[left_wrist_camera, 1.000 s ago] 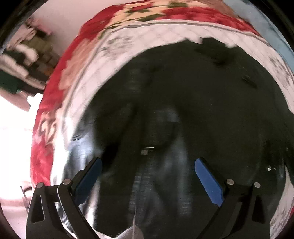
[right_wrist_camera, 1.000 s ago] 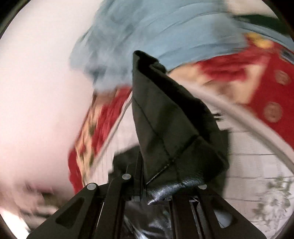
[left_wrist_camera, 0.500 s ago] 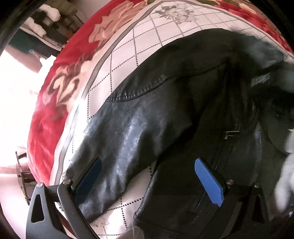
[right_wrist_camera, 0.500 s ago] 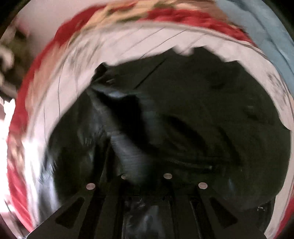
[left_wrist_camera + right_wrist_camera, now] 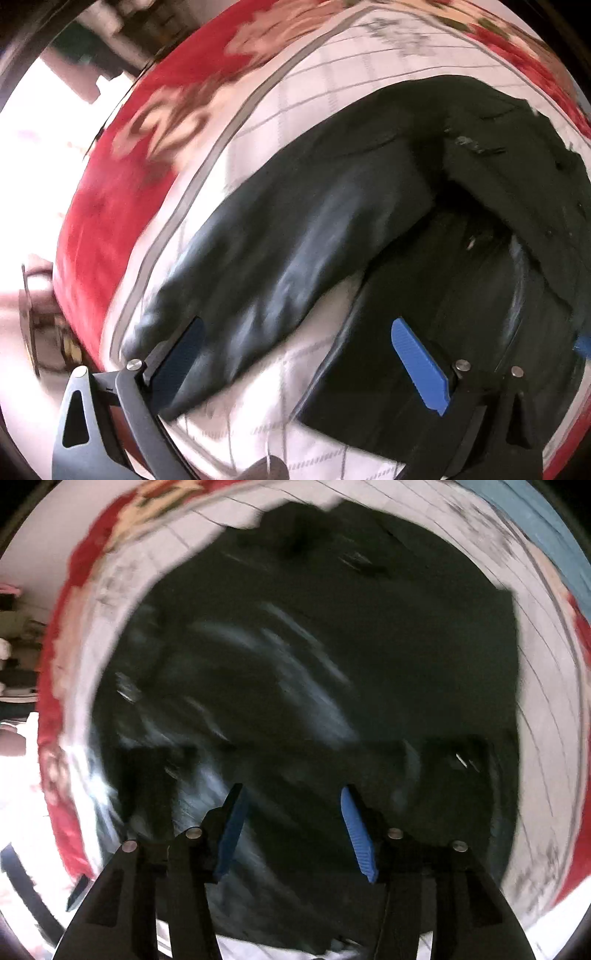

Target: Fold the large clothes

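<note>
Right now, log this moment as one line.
left gripper: open, over sleeve | right gripper: open, empty | black jacket: on bedspread

Hard daylight blows out the left edge of both fisheye views, sheen streaks the black leather jacket (image 5: 295, 236), motion blur smears the right wrist view worst, and the floral bedspread (image 5: 110, 221) bends at the rims.

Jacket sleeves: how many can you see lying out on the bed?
1. The sleeve stretches out from the jacket toward the left gripper, over the bedspread. A second may be hidden under the folded part.
</note>
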`<state>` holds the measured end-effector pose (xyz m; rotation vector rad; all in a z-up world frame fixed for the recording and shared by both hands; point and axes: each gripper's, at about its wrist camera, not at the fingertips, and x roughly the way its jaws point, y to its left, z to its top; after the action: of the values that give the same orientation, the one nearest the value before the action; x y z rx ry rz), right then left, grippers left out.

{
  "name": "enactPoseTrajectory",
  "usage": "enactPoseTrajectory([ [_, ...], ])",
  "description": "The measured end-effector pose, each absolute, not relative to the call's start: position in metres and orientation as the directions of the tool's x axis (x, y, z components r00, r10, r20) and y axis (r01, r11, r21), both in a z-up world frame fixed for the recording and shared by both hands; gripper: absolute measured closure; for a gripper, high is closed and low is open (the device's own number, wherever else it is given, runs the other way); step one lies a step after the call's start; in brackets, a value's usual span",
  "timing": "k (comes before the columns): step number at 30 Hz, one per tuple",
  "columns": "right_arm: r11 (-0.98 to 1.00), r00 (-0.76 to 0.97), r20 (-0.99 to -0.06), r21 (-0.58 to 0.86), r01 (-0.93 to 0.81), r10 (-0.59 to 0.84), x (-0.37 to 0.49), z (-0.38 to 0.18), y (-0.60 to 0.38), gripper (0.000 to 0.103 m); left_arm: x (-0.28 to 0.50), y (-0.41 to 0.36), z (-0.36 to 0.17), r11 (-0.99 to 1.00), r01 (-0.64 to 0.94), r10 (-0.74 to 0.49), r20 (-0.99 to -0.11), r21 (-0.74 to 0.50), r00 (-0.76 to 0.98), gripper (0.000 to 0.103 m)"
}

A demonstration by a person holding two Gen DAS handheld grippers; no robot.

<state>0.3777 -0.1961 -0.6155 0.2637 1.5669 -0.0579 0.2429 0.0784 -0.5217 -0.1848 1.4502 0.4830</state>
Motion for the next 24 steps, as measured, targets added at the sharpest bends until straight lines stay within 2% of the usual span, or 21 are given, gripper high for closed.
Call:
enactPoseTrajectory([
  [9, 0.982, -0.098, -0.99, 0.089, 0.167, 0.106, 0.31, -0.645, -0.22, 0.048, 0.11, 0.143, -0.542, 0.604, -0.792, 0.035, -0.996, 0.086, -0.081, 0.0],
  [16, 0.994, -0.086, -0.991, 0.095, 0.052, 0.099, 0.294, -0.653, -0.193, 0.048, 0.064, 0.178, -0.581, 0.304, -0.948, -0.147, -0.988, -0.091, 0.047, 0.0],
  [19, 0.996, -0.083, -0.993, 0.087, 0.017, 0.088, 0.291, -0.657, -0.178, 0.048, 0.066, 0.197, -0.587, 0.225, -0.966, -0.113, -0.988, -0.126, 0.102, 0.0],
  [24, 0.996, -0.09, -0.992, 0.09, 0.002, 0.09, 0.284, -0.662, -0.154, 0.048, 0.094, 0.226, -0.591, 0.245, -0.968, 0.003, -0.999, -0.043, 0.045, 0.0],
])
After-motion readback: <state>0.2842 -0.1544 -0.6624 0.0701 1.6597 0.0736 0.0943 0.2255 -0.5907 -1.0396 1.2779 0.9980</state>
